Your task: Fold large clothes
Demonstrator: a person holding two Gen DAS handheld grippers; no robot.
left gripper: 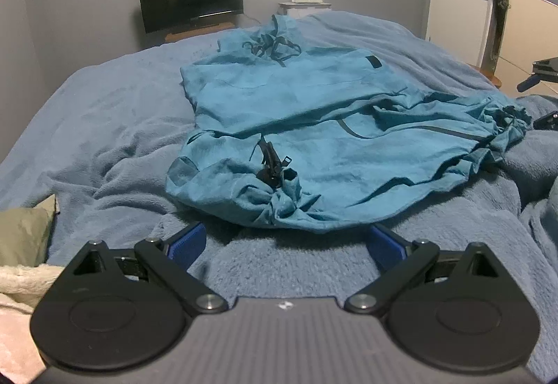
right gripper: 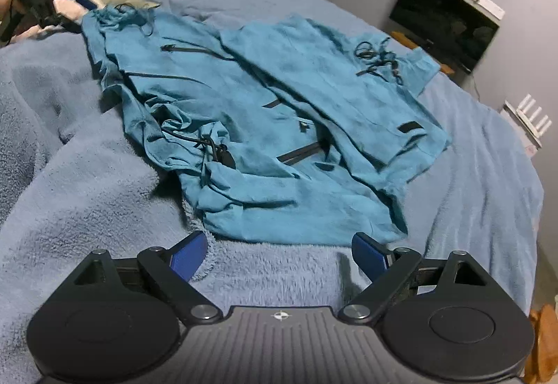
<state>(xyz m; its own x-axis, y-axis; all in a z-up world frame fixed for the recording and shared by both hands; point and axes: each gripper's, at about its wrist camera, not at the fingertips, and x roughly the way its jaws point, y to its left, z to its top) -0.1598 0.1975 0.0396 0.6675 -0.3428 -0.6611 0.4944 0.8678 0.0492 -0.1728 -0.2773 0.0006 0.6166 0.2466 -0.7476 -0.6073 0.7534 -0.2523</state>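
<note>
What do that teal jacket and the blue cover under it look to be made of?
Teal jacket: thin woven fabric, maybe light nylon or cotton, matte; it crumples into sharp fine creases. Blue cover: looks like plush fleece, with a fuzzy nap and soft rounded folds.

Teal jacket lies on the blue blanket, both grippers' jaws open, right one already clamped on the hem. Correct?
Not quite. The right gripper is clamped on nothing: in the right wrist view its jaws stand wide open with only blue blanket between them, short of the hem. The teal jacket does lie on the blanket, and the left gripper is open too.
</note>
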